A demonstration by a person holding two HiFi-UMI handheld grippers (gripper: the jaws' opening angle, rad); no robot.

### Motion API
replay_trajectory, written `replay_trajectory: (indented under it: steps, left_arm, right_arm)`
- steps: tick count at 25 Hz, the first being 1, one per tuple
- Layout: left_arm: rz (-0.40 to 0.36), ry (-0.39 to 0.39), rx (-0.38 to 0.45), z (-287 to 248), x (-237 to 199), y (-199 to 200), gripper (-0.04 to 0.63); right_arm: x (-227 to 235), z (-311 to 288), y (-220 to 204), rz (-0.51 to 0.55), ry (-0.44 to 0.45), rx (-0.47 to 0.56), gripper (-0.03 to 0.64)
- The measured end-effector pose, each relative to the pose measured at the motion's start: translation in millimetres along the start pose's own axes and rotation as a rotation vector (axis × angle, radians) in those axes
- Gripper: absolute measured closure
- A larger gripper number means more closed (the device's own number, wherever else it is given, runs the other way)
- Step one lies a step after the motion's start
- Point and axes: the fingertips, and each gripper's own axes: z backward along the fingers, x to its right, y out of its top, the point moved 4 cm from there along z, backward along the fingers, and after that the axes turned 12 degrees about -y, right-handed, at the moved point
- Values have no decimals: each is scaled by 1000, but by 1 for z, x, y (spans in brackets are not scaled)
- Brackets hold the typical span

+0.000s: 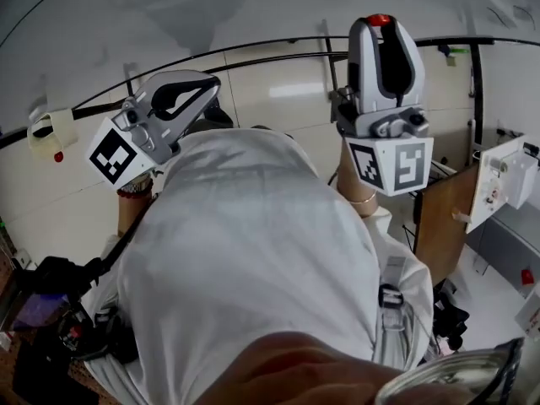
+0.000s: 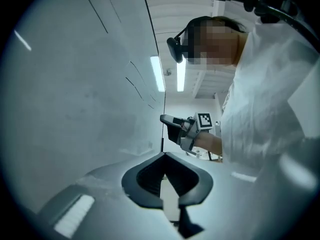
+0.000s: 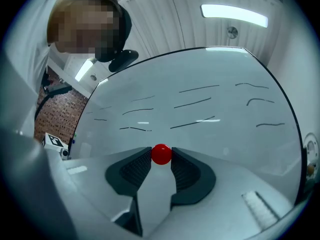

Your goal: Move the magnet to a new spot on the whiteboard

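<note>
While the right gripper (image 3: pixel 161 158) was clamped on the red magnet (image 3: pixel 161 153) at its very tips, the whiteboard (image 3: pixel 215 134) lay straight ahead of the jaws. The magnet seemed just off its surface, though contact was unclear. The left gripper (image 2: pixel 164 156) was closed and empty.

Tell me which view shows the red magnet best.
Right gripper view: the red magnet sits centred, pinched between the right gripper's fingers. Head view shows only a red sliver; left gripper view shows none of it.
</note>
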Motion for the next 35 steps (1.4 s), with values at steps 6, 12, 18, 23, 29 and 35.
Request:
replay_trajectory:
  steps: [6,12,18,23,29,35]
  left_arm:
    - [-57,-90,-57,-11,0,0,589]
    - [-66,-261,-97,-33,35,-11,589]
    - [-55,-330,-186,-39,39,-15,589]
    - [-49,-327,-172,-42,47,-24,589]
    - [-51,-304,-161,-40,42,-24,589]
    - [-34,-241,-152,-37,26,-22,589]
  right_arm:
    - [2,-6,11,133,-66,10,495]
    - [0,10,11,176,-126,-3,495]
    - [-4,11,22,174,-156,-1,495]
    - [-2,28,16,179,-151,7,494]
    - [-6,23,12,165,-113,12,492]
    - [-3,1,-9,136,-51,-53,442]
